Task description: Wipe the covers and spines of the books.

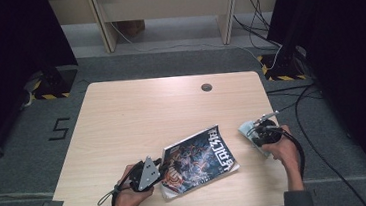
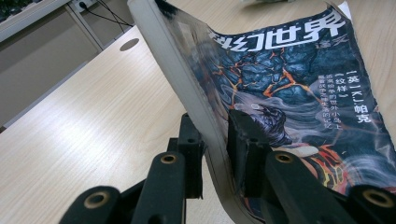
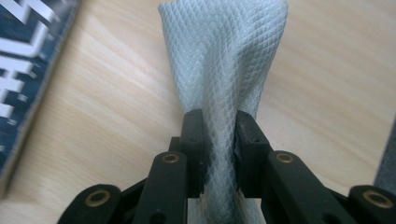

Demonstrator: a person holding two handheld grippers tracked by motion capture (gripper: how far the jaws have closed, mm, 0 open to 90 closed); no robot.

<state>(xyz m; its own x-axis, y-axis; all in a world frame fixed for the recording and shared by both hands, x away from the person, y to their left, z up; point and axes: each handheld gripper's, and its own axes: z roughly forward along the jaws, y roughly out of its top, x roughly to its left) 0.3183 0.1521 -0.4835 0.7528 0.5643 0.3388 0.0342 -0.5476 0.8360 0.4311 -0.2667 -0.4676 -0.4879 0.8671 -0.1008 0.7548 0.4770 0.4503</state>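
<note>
On the pale wooden desk (image 1: 122, 118) a magazine (image 1: 201, 159) with a dark cover of glowing, cracked rock and large white Chinese lettering lies near the person's edge, angled so its title end points toward the far right. The left gripper (image 1: 159, 169), held in the left hand (image 1: 126, 191) at the magazine's near left corner, has its jaws pinching that corner — in the left gripper view the magazine (image 2: 299, 84) curves up between the two black pads, lifted off the wood there with its pale page edges facing left, while the rest of it slopes back down to the desk. To the right, just beside the magazine but apart from it, the right gripper (image 1: 250, 129) sits in the right hand (image 1: 283, 152) and carries a pale bluish cloth (image 1: 248, 129). The right gripper view shows that cloth (image 3: 224, 60), quilted in a fine diamond pattern, squeezed narrow between the jaws and fanning out wider beyond them above the wood, with the magazine's edge at the left of that view. A small round grommet (image 1: 206, 87) is set into the desk near its far edge.
</note>
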